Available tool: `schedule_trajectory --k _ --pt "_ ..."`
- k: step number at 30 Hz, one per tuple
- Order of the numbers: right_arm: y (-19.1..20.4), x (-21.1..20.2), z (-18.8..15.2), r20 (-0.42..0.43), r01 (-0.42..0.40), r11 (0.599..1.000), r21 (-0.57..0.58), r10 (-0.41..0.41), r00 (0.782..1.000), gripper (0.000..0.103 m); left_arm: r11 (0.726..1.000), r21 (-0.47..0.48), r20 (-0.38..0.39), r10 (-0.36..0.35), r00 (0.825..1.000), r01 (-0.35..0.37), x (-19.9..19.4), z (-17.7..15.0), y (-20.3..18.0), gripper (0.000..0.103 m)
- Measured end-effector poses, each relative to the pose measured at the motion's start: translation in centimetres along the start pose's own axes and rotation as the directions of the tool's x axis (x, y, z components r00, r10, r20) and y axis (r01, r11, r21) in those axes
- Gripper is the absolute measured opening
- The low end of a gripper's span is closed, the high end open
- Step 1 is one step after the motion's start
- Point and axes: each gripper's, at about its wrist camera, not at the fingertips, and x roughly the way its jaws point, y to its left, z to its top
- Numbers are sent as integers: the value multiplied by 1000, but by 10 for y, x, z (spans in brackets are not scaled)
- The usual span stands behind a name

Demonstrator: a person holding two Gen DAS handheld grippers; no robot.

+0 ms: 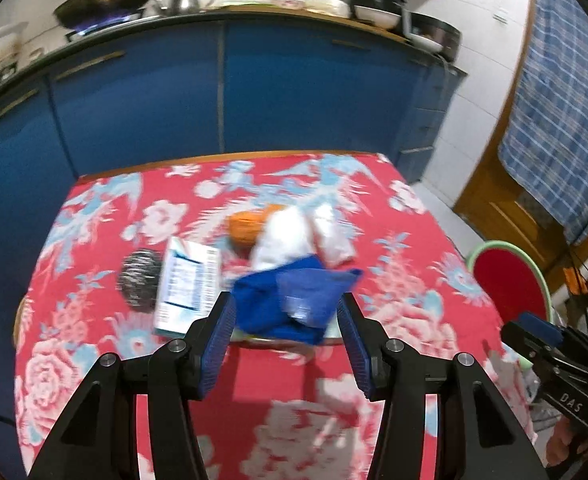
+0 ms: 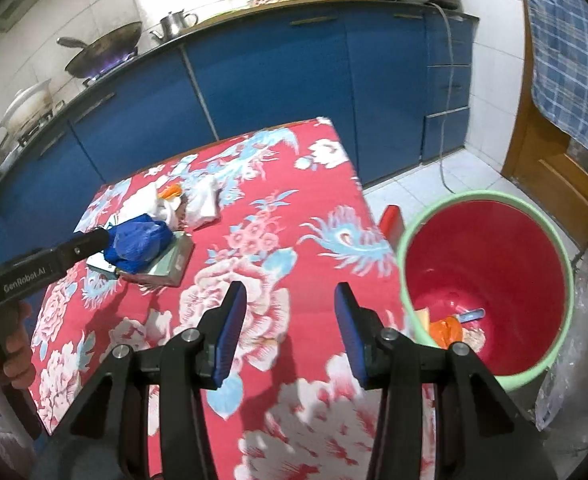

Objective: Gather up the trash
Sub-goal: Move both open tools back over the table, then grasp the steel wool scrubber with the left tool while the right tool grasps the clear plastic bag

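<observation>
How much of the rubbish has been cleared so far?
Some is done: orange scraps already lie in the red bucket. Nothing is in hand; the left gripper and right gripper are both open and empty. Left on the table: blue bag, white wrappers, orange peel, carton, scourer.

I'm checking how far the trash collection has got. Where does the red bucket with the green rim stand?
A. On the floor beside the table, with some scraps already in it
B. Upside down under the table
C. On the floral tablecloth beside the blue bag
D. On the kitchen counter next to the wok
A: the right wrist view shows the red bucket on the floor past the table edge, with scraps in its bottom.
</observation>
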Motion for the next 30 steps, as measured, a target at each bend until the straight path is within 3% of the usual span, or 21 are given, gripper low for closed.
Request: schedule_trajectory --k 15,24,30 --pt "51 54 48 -80 -62 993 -99 54 995 47 978 -148 -19 145 989 -146 17 16 93 54" --pt "72 96 75 -121 -99 989 -113 85 989 47 972 -194 -68 124 990 -135 45 12 115 54" --pt "80 128 81 -172 -132 987 -89 116 978 47 977 -170 -63 118 991 -127 56 9 117 54"
